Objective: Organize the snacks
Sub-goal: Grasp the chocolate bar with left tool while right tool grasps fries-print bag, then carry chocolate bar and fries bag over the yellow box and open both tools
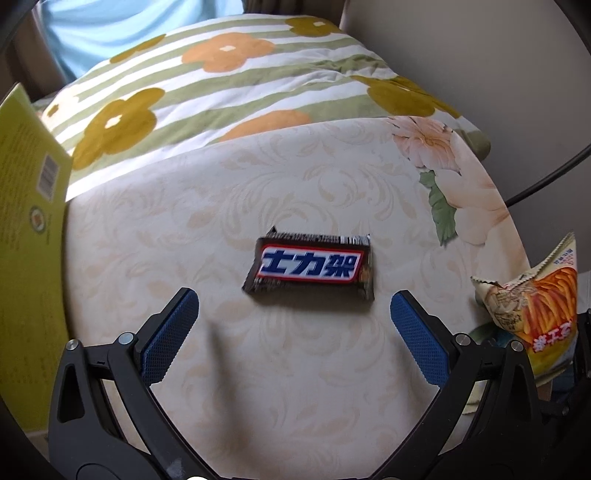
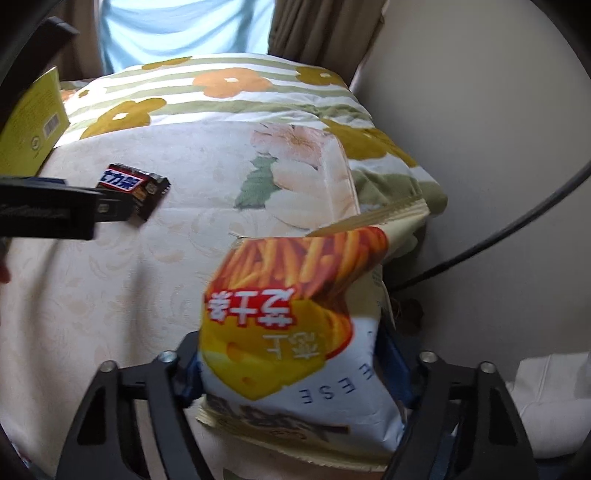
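Note:
A dark chocolate bar with a blue-and-white label lies flat on the cream floral cloth. My left gripper hovers just short of it, open wide, with the bar ahead of its blue pads and not touching them. The bar and part of the left gripper show at the left of the right wrist view. My right gripper is shut on a cheese-stick snack bag, its blue pads pressing both sides of the bag. That bag appears at the right edge of the left wrist view.
A yellow-green box stands at the left edge of the cloth. A quilt with green stripes and flowers lies behind. A person in a light blue top is beyond it. A black cable and a white cloth lie to the right.

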Motion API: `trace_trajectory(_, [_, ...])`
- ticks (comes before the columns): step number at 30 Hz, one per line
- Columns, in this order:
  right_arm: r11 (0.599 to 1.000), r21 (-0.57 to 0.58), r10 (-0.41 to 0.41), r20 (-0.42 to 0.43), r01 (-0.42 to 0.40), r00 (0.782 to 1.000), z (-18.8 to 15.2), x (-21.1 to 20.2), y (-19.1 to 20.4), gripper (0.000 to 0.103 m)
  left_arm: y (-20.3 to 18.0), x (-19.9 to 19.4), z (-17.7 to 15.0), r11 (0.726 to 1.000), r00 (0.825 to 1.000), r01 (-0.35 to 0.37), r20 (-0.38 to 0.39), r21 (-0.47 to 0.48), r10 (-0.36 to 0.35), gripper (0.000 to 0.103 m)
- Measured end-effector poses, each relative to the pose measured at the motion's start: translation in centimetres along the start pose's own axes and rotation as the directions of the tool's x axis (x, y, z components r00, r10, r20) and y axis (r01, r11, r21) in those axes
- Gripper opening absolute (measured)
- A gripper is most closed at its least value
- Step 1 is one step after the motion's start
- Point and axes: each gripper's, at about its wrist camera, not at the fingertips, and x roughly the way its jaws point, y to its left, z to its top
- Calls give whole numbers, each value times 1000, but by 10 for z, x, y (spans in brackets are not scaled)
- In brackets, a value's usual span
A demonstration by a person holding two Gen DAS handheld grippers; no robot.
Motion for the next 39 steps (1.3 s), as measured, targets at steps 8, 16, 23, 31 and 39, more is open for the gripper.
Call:
trace_trajectory(8, [1000,-14,15,22,-14,1000,4,-3,4,62,-8,12,7,999,999,-25,24,32,24,103])
trace_trajectory(16, [999,-31,41,40,-40,998,8,-4,6,62,-15,16,11,997,998,-48,36,61,46,80])
trace_trajectory(23, [997,-37,63,44,-61,997,10,-5,9,62,-14,11,10,994,998,-44,54,96,39,54])
trace_trajectory(31, [996,-33,81,52,-79,995,10,-9,7,62,-14,8,9,995,998,-34,57,99,28,51])
trace_trajectory(39, [995,-15,96,79,-95,992,10,-29,3,62,-19,-33,13,996,993,-21,113,83,11,51])
